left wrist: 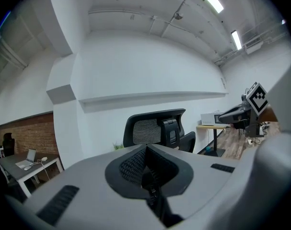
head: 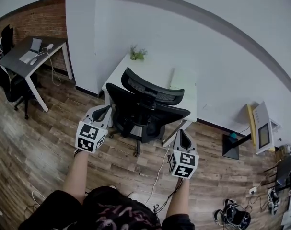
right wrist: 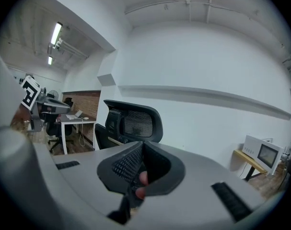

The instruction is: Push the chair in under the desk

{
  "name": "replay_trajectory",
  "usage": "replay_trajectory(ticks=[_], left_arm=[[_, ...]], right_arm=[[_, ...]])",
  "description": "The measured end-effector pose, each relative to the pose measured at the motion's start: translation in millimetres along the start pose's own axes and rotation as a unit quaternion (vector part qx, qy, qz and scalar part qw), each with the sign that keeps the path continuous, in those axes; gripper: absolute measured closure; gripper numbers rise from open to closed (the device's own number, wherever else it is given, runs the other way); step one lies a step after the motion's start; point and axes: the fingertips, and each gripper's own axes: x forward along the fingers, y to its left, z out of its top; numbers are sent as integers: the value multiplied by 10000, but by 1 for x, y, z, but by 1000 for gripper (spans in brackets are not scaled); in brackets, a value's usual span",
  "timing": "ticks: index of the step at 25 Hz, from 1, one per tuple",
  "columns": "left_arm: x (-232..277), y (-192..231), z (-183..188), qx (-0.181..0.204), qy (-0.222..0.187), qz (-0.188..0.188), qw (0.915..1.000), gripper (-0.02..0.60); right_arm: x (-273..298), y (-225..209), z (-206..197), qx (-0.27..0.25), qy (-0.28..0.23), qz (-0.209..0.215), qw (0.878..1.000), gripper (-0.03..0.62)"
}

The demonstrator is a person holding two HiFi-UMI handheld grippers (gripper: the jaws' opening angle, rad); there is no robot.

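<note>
Two tools behind the black chair

Head view: chair point(head: 144, 110) stands against the white table point(head: 183, 83), with left tool point(head: 104, 111) and right tool point(head: 180, 135) near its back. Left gripper view: jaws together, empty. Right gripper view: the same.

You have the white rectangular desk point(head: 157, 66) carrying a small green potted plant point(head: 137, 54) at its far left corner and a pale flat sheet point(head: 182, 79) near its right edge, while the black mesh office chair point(head: 145, 110) stands on the wood-plank floor point(head: 49, 143) at its near edge.
</note>
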Motion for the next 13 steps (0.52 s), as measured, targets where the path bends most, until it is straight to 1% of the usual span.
replay_trajectory(ticks=[7,10,13], left_arm=[[2,-4,-2,180,20,-2,9998,568],[1,-1,-2,-3,-22,-11,10000,568],[0,0,-1,-50,-15,-1,10000,568]], right_arm=[[3,3,0,-54,-33,79,9999,569],[5,7,0,-59,-50,114,9999,569],[4,8,1,-199,-64,112,9997,569]])
